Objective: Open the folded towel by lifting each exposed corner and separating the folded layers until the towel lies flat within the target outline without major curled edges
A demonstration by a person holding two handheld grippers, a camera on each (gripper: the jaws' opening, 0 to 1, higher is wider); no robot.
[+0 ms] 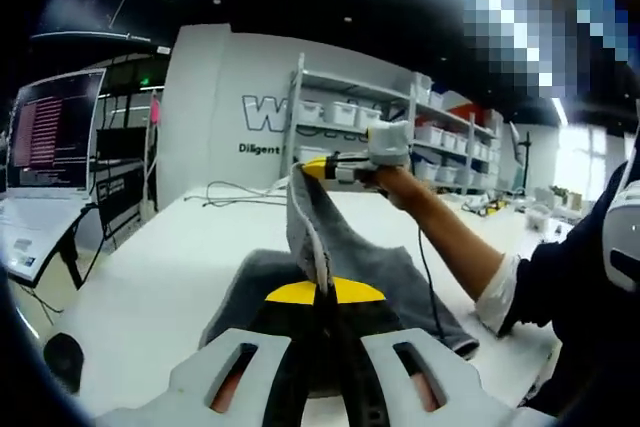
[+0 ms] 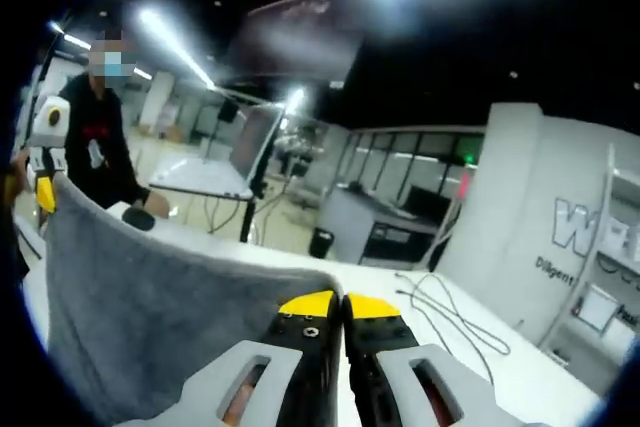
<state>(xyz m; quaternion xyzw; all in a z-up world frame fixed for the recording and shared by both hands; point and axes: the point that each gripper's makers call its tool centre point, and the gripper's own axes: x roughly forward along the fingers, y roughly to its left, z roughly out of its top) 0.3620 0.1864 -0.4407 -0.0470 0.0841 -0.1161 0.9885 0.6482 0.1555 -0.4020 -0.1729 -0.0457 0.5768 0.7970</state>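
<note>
Grey towel lifted over white table, left gripper and right gripper each clamped tight on towel edge

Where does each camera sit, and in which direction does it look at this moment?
Left gripper view: rides on the left gripper, looking across the white table toward shelves; its jaws are shut on the grey towel; the person's forearm and the right gripper show.
Right gripper view: rides on the right gripper, looking over the table toward desks; jaws shut on the towel; the left gripper shows.
Shared: towel, table, both grippers.
</note>
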